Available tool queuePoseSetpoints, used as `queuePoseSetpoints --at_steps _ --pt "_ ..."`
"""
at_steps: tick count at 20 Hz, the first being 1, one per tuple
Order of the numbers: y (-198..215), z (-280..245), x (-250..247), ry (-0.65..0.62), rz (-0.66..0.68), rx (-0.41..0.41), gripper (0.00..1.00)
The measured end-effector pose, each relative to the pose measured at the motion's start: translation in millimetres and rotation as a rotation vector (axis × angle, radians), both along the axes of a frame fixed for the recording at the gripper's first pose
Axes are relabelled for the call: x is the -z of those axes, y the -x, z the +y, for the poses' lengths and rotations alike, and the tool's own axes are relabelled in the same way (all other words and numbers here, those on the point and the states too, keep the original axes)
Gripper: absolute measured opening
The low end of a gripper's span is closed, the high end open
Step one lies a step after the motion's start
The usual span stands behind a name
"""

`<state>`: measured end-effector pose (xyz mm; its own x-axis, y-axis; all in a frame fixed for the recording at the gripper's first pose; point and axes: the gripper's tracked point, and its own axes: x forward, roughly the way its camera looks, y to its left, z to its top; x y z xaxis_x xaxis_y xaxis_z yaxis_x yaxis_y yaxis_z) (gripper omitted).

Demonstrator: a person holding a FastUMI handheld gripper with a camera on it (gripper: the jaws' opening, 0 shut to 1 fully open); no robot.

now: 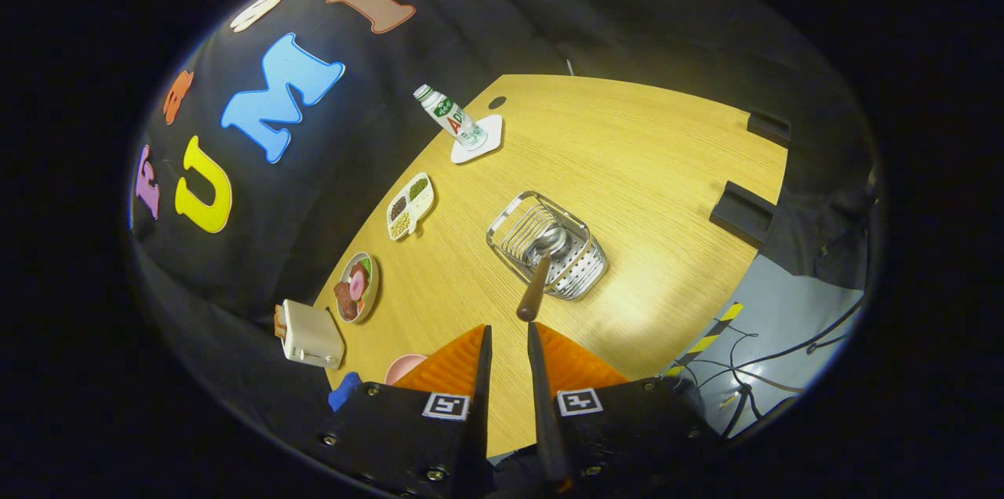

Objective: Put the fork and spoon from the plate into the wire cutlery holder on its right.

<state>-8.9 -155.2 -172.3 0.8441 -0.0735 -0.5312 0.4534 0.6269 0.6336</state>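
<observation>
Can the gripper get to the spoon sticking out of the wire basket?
Probably yes. The spoon stands in the wire cutlery holder, its handle leaning toward the gripper, whose fingers are slightly apart; nothing lies between.

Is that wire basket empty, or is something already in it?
Not empty: the silver wire cutlery holder holds a brown-handled metal spoon, bowl down, handle leaning out.

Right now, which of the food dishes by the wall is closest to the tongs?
The round plate with meat, beside the toaster. The divided tray sits farther off. The tongs hang nearly closed, gripping nothing.
</observation>
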Motion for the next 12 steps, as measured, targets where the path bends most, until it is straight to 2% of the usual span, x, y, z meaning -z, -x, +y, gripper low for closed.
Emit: queuePoseSetpoints --at_steps 12 --pt "-10 21 3 -0.011 0.019 -0.056 0.26"
